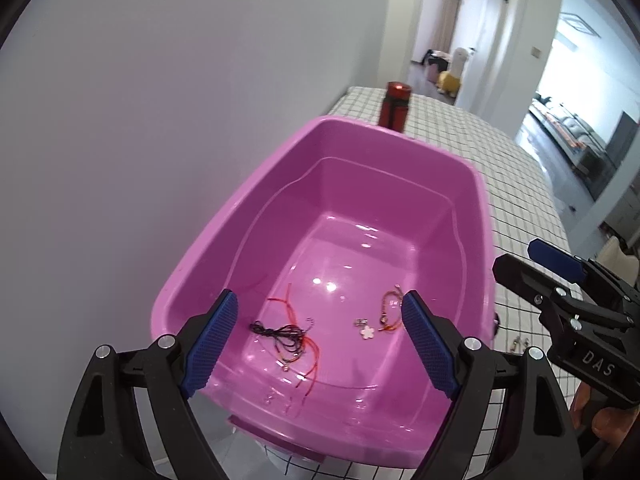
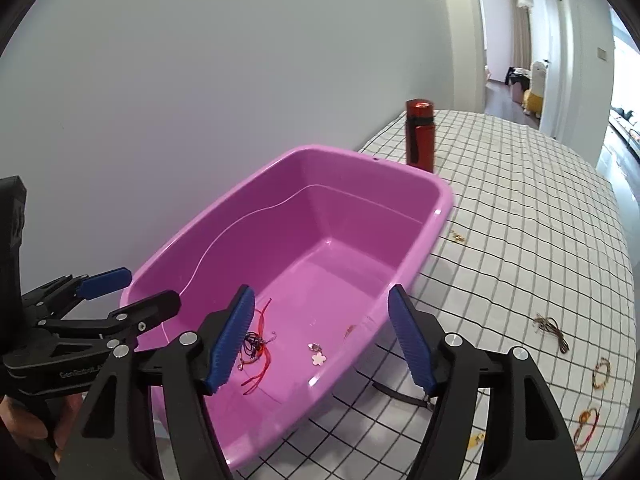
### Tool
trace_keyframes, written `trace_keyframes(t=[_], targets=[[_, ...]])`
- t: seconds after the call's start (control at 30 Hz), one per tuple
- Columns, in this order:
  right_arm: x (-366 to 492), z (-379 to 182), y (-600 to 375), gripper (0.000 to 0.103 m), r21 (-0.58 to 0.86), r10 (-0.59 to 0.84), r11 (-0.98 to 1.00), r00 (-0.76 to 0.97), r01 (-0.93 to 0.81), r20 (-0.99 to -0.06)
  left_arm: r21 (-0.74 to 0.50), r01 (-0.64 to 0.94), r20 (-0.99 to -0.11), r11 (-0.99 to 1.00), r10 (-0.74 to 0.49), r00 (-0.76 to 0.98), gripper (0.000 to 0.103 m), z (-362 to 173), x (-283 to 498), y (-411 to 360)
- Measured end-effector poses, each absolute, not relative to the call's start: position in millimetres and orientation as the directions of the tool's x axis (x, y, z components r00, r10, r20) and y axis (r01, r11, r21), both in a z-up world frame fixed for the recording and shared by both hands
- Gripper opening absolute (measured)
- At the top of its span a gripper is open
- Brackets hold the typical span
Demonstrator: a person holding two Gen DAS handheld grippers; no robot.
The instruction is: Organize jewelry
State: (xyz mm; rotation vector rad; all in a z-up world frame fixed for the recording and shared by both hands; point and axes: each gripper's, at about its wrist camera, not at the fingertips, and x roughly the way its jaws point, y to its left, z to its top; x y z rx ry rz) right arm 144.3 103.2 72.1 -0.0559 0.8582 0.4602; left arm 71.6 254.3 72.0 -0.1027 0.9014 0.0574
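both claws, left claw [image 1: 320, 344] and right claw [image 2: 320, 340], gape empty over the pink tub [image 1: 280, 184].

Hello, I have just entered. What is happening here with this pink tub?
A person holds a hand-held gripper in each hand over a pink tub on a checked tablecloth. The left hand-held gripper and the right hand-held gripper are both open and hold nothing. Red and black cords and a flower charm already lie in the tub. More bracelets wait on the cloth.
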Motion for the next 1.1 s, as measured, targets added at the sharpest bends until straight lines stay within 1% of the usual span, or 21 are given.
trace_keyframes(t=[0.13, 0.2, 0.27, 0.37, 0.57, 0.7, 0.8, 0.9, 0.97, 1.07, 1.1], targets=[[130, 73, 80, 0.066, 0.121, 0.315, 0.931, 0.595, -0.343, -0.739, -0.082, -0.024, -0.777, 0.996, -0.049, 0.627, 0.085, 72, 70, 238], [123, 71, 66, 0.068, 0.117, 0.283, 0.947, 0.607, -0.299, -0.742, -0.091, 0.009, -0.777, 0.996, -0.076, 0.625, 0.089, 71, 71, 230], [115, 69, 48, 0.068, 0.108, 0.243, 0.963, 0.617, -0.248, -0.748, -0.102, 0.048, -0.775, 0.994, -0.109, 0.622, 0.089, 71, 73, 218], [103, 66, 23, 0.068, 0.106, 0.201, 0.977, 0.622, -0.186, -0.757, -0.102, 0.103, -0.769, 0.989, -0.144, 0.623, 0.090, 73, 74, 195], [71, 59, -48, 0.070, 0.103, 0.102, 0.994, 0.626, -0.035, -0.773, -0.120, 0.205, -0.732, 0.971, -0.227, 0.643, 0.095, 83, 66, 146], [53, 51, -97, 0.070, 0.098, 0.062, 0.995, 0.614, 0.026, -0.787, -0.118, 0.256, -0.713, 0.959, -0.261, 0.650, 0.096, 83, 53, 105], [42, 42, -134, 0.070, 0.112, 0.064, 0.993, 0.598, 0.045, -0.799, -0.114, 0.260, -0.712, 0.959, -0.262, 0.652, 0.096, 79, 45, 77], [33, 32, -171, 0.070, 0.122, 0.078, 0.992, 0.590, 0.034, -0.804, -0.118, 0.230, -0.722, 0.966, -0.242, 0.648, 0.096, 66, 39, 46], [32, 23, -200, 0.070, 0.130, 0.088, 0.991, 0.566, 0.034, -0.820, -0.110, 0.181, -0.753, 0.977, -0.201, 0.626, 0.096, 50, 37, 20], [29, 15, -231, 0.070, 0.133, 0.106, 0.991, 0.566, 0.007, -0.818, -0.117, 0.135, -0.773, 0.984, -0.176, 0.610, 0.096, 32, 29, -7], [29, 12, -242, 0.070, 0.124, 0.107, 0.992, 0.560, -0.008, -0.822, -0.100, 0.103, -0.786, 0.990, -0.142, 0.602, 0.096, 24, 27, -18]])
